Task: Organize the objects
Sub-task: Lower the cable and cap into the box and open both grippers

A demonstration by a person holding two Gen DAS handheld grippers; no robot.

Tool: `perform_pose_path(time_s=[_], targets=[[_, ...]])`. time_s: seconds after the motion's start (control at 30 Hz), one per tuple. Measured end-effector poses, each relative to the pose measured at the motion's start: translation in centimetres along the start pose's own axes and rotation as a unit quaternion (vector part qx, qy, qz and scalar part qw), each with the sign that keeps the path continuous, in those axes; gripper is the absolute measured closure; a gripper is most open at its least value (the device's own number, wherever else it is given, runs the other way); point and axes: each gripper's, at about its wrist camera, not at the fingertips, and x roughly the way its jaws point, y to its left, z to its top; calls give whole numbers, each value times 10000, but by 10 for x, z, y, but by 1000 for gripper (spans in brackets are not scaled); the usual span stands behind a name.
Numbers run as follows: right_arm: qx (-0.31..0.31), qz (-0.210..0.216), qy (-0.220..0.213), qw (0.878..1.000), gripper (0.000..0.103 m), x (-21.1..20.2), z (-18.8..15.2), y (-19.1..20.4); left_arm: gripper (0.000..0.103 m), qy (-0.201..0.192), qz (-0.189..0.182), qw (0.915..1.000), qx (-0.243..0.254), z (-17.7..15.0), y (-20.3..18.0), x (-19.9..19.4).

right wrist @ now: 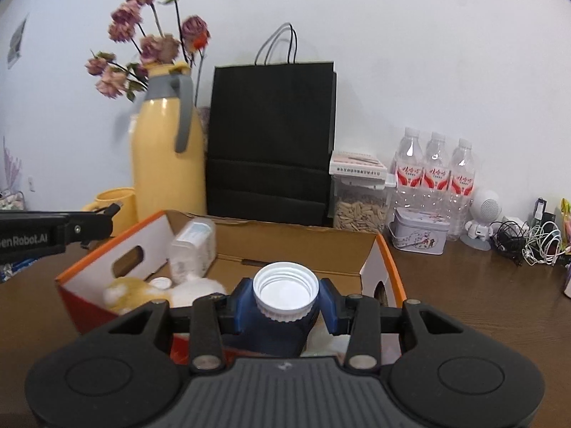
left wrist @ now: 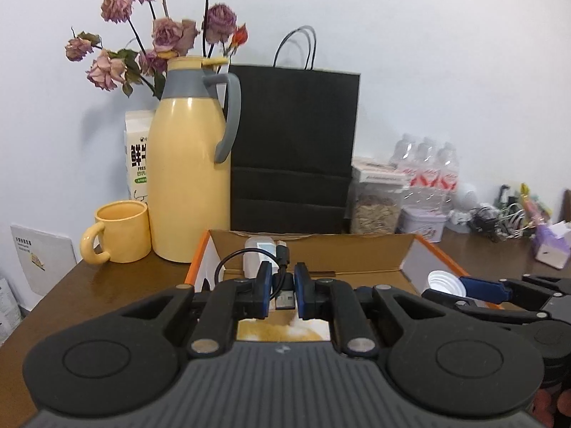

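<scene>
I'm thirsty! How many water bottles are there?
3 show. The left bottle, middle bottle and right bottle stand side by side against the wall, behind the tin. More could be hidden.

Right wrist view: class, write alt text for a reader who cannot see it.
The right gripper clamps a white screw cap, open side up, above an orange-edged cardboard box that holds a plastic container. Behind the box stand a yellow jug, a black paper bag and three water bottles.
</scene>
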Motion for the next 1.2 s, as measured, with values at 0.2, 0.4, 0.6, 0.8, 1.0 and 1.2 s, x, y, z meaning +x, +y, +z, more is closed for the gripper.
perform_pose_path(time_s=[0.2, 0.4, 0.6, 0.8, 1.0, 1.2], targets=[[78, -44, 136, 9999, 64, 35, 1, -3, 89, 241, 83, 9997, -42, -3, -1, 43], [159, 32, 263, 9995, 64, 47, -7, -7, 89, 372, 185, 9991, 84, -15, 0, 59], [156, -10, 270, 9995, 62, 44, -9, -7, 55, 215, 221, 9994, 151, -17, 0, 49], [220, -94, 76, 9997, 9, 32, -9, -10, 0, -199, 339, 9992, 45, -17, 3, 32], [267, -81, 23, 9996, 0, 25, -8, -10, 0, -280, 372, 9989, 34, -15, 3, 23], [238, -85, -83, 9996, 0, 14, -7, -8, 0, -368, 315, 9988, -21, -16, 6, 16]])
